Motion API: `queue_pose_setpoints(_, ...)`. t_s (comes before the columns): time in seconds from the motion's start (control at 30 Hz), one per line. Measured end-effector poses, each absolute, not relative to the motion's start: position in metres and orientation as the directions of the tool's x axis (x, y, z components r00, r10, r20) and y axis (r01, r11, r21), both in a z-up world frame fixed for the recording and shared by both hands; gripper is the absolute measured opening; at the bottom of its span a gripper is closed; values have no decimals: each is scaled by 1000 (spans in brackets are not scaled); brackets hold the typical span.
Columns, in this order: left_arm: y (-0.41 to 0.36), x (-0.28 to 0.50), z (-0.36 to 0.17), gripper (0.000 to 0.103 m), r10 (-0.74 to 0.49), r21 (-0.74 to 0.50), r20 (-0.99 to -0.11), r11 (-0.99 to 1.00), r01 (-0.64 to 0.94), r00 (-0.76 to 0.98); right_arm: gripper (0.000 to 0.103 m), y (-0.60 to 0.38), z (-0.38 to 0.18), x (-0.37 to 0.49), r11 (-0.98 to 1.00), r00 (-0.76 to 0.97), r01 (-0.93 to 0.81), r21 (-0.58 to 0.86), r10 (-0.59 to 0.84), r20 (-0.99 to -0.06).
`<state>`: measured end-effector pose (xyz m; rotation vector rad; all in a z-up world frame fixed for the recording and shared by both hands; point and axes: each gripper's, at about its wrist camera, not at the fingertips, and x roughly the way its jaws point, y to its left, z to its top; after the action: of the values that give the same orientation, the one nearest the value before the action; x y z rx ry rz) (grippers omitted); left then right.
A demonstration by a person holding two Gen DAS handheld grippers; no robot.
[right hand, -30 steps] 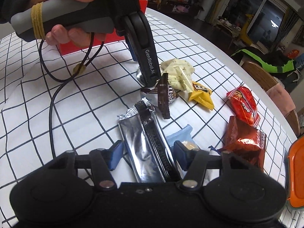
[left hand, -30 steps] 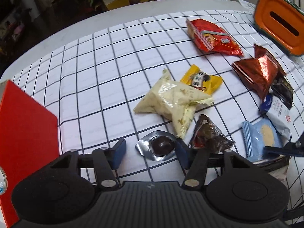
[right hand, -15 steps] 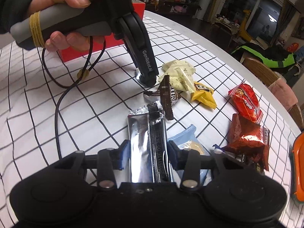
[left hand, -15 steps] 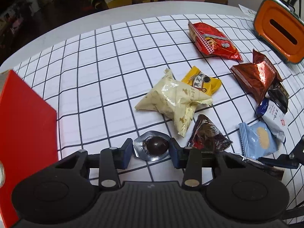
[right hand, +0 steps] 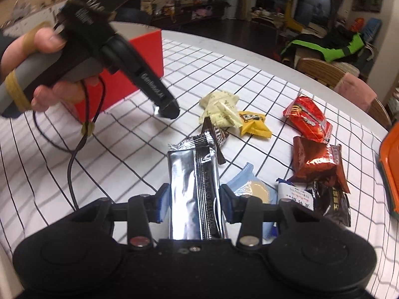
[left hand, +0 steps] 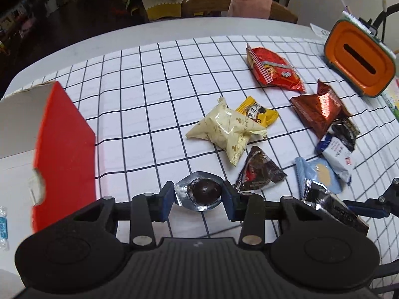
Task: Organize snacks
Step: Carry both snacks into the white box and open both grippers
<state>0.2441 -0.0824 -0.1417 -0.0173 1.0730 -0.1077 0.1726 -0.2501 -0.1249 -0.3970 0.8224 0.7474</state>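
Between the blue pads of the left gripper (left hand: 198, 197), closed on its foil rim, sits one round chocolate cup (left hand: 202, 190). One red box (left hand: 65, 147) stands at nine o'clock. At twelve to three o'clock eight packets lie on the checked cloth (left hand: 139, 114), among them one cream packet (left hand: 225, 130). One silver bar (right hand: 195, 189) is clamped in the right gripper (right hand: 193, 205).

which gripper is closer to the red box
Left. The left gripper, shut on the foil-cupped chocolate, is beside the red box; the right gripper is farther back, holding the silver packet.
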Motion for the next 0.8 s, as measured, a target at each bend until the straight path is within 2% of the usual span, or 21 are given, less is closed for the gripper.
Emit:
queue_pose_setpoints(0.6, -32, 188, -78, 40, -163, -117, -840, 986, 120, 517, 41, -202, -57, 139, 802, 505, -593, 76, 443, -741)
queue_pose_setpoints(0.8, 1, 169, -57, 40, -152, -105, -827, 988, 116, 541, 41, -168, -41, 131, 811, 507, -573, 115, 461, -728)
